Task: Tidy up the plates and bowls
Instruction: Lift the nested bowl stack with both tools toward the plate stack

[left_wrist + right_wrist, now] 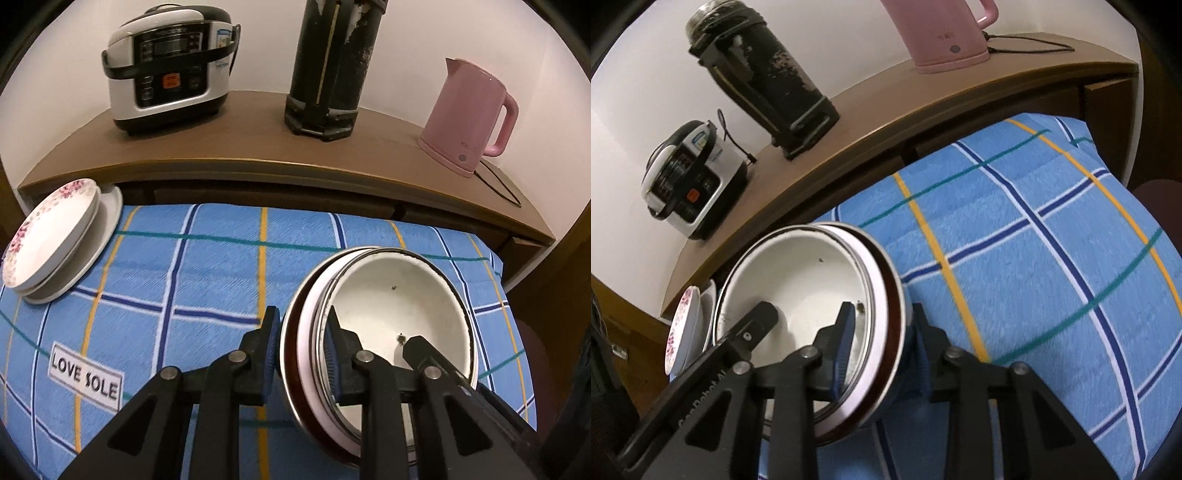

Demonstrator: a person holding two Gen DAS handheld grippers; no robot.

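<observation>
Your left gripper (301, 354) and right gripper (882, 350) clamp opposite rims of nested bowls (388, 295), lower frame, over blue plaid cloth (184, 277), floral plates (51, 229) at left.

Blue plaid cloth (207, 280) with yellow, green, navy stripes covers the near surface; white "LOVE SOLE" label (85, 376) sewn on it. Behind, brown wooden tabletop (258, 125) against a white wall carries a white-and-black rice cooker (168, 62), worn black cylindrical thermos (328, 66), and pink plastic electric kettle (467, 118) with black cord (498, 184).
</observation>
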